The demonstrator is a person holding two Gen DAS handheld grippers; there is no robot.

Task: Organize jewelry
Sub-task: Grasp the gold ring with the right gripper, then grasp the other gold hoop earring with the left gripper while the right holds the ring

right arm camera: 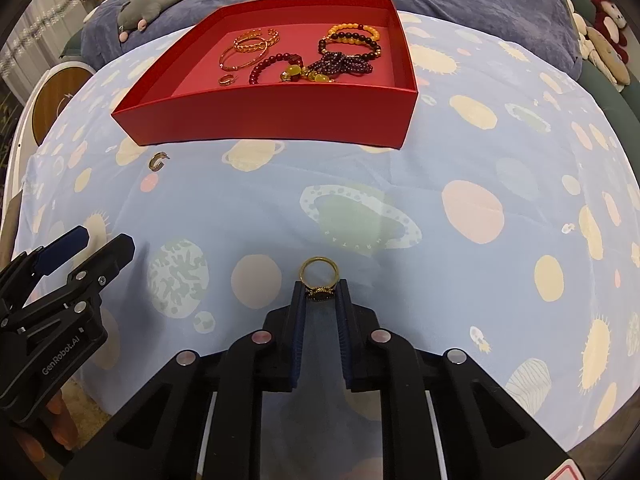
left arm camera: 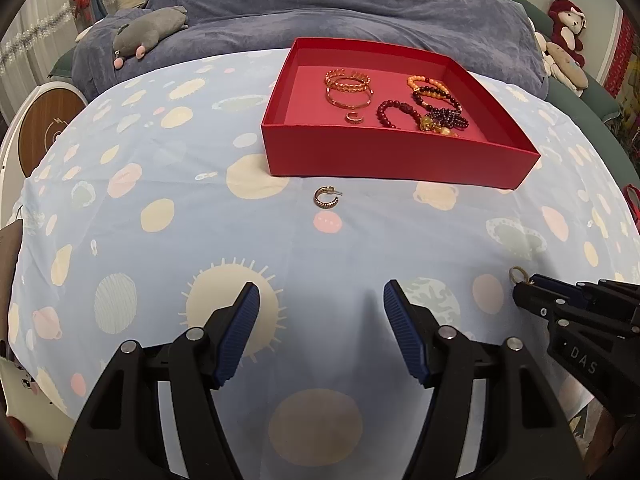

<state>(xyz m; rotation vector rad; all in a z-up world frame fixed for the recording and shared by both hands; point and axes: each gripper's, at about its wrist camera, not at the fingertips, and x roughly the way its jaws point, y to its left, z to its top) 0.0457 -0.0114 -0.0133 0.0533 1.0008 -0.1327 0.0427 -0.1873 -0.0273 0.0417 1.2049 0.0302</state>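
A red box [left arm camera: 400, 160] [right arm camera: 280, 116] sits on the planet-print sheet and holds gold bangles [left arm camera: 348, 84], beaded bracelets [left arm camera: 432, 104] and a small hoop earring [left arm camera: 354, 117]. A second hoop earring [left arm camera: 326, 197] [right arm camera: 157, 161] lies on the sheet just in front of the box. My right gripper [right arm camera: 319, 286] [left arm camera: 524, 286] is shut on a gold ring [right arm camera: 319, 274] [left arm camera: 516, 273], pinching its dark setting while the band sticks out past the fingertips. My left gripper [left arm camera: 320, 292] [right arm camera: 104, 240] is open with nothing in it, well short of the loose earring.
A grey plush toy [left arm camera: 148, 28] lies on the blue blanket [left arm camera: 360, 4] behind the box. Red and white plush toys [left arm camera: 566, 24] sit at the far right. A round wooden-topped stand [left arm camera: 44, 128] is beyond the sheet's left edge.
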